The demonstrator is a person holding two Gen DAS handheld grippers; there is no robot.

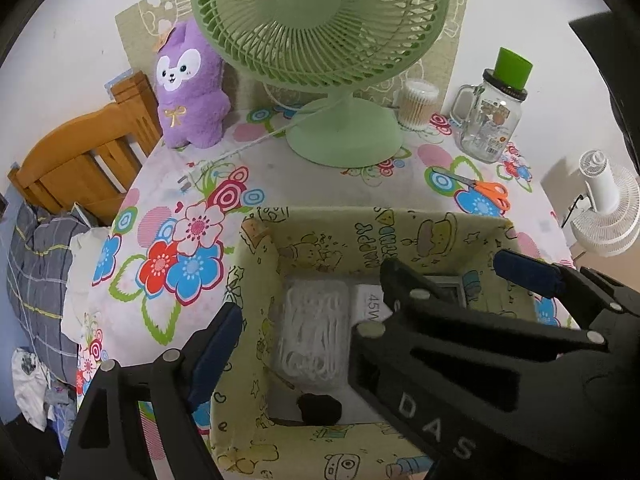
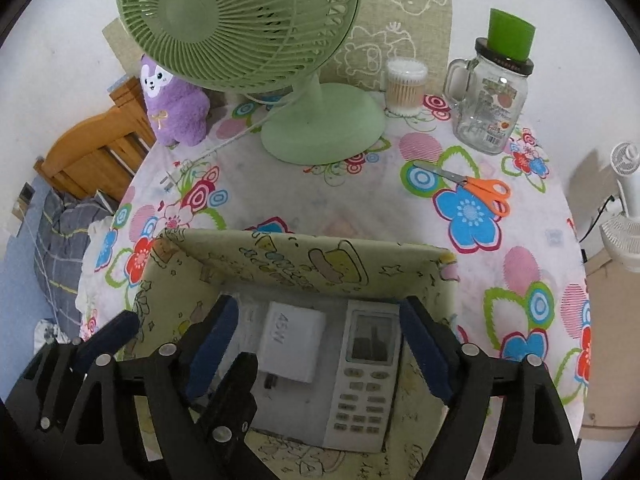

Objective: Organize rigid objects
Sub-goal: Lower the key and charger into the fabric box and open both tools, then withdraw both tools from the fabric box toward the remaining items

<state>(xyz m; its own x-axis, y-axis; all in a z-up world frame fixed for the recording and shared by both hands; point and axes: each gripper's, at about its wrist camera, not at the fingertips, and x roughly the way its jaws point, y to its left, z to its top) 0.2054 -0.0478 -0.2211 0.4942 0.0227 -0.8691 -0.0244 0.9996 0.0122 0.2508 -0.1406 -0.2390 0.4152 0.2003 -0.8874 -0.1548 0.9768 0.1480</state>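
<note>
Table (image 2: 320, 184) under floral cloth; green fan (image 2: 240, 40) at far edge. Yellow cartoon-print box (image 2: 304, 264) near edge, holding remote control (image 2: 364, 376) at right, white charger block (image 2: 292, 344) left of it, bagged white cable (image 1: 314, 336) leftmost. Left tool (image 1: 368, 300) and right tool (image 2: 316, 344) over box, jaws apart, empty.

Two fans are seen: one green fan (image 1: 320, 20) on the desk (image 1: 280, 176) and one white fan (image 1: 608, 208) beside it. One purple plush toy (image 1: 190, 84), one pair of scissors (image 2: 476, 188), one glass jar (image 2: 490, 108) and one tub of cotton swabs (image 2: 405, 86) are counted. One box (image 2: 304, 264) holds one remote (image 2: 364, 376), one charger (image 2: 290, 344) and one bag of white cord (image 1: 314, 332).
</note>
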